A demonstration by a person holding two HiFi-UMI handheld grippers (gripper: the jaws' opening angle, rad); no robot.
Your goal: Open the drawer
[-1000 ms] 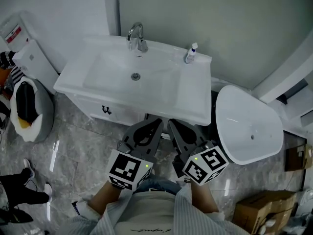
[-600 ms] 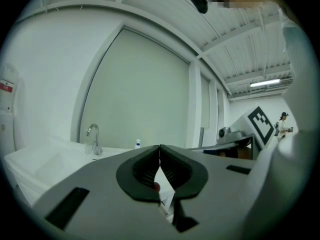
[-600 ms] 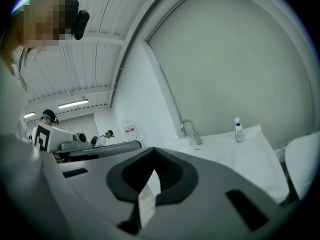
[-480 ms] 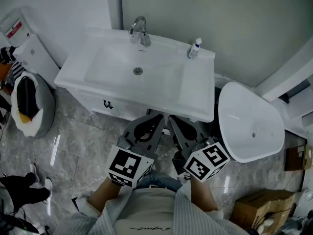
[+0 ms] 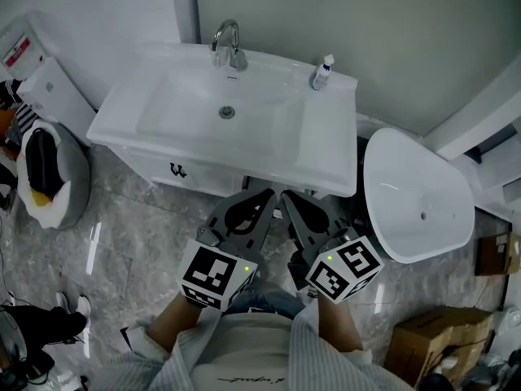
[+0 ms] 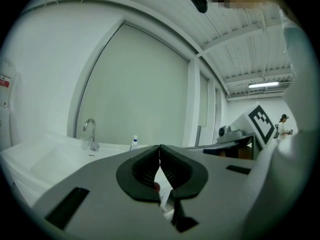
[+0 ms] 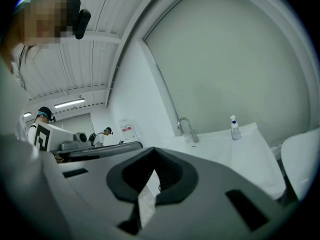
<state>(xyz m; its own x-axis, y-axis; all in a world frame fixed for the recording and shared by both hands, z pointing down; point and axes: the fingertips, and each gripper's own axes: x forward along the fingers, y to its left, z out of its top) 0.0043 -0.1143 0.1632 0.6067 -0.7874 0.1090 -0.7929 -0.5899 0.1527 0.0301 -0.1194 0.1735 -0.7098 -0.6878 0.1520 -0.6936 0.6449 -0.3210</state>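
Drawer [image 5: 203, 182]: under the sink [image 5: 326, 157], centre left of frame, apparently shut | Step: approach; best to part one pair of jaws, close on the dark handle [image 5: 177, 170], pull straight outward | Left hand-held gripper [image 5: 260, 199], right hand-held gripper [image 5: 291, 201]: lower centre, jaws fully together, holding nothing, clear of handle.

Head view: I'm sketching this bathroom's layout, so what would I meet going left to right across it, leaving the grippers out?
Grey bin → faucet → small bottle → white oval basin.
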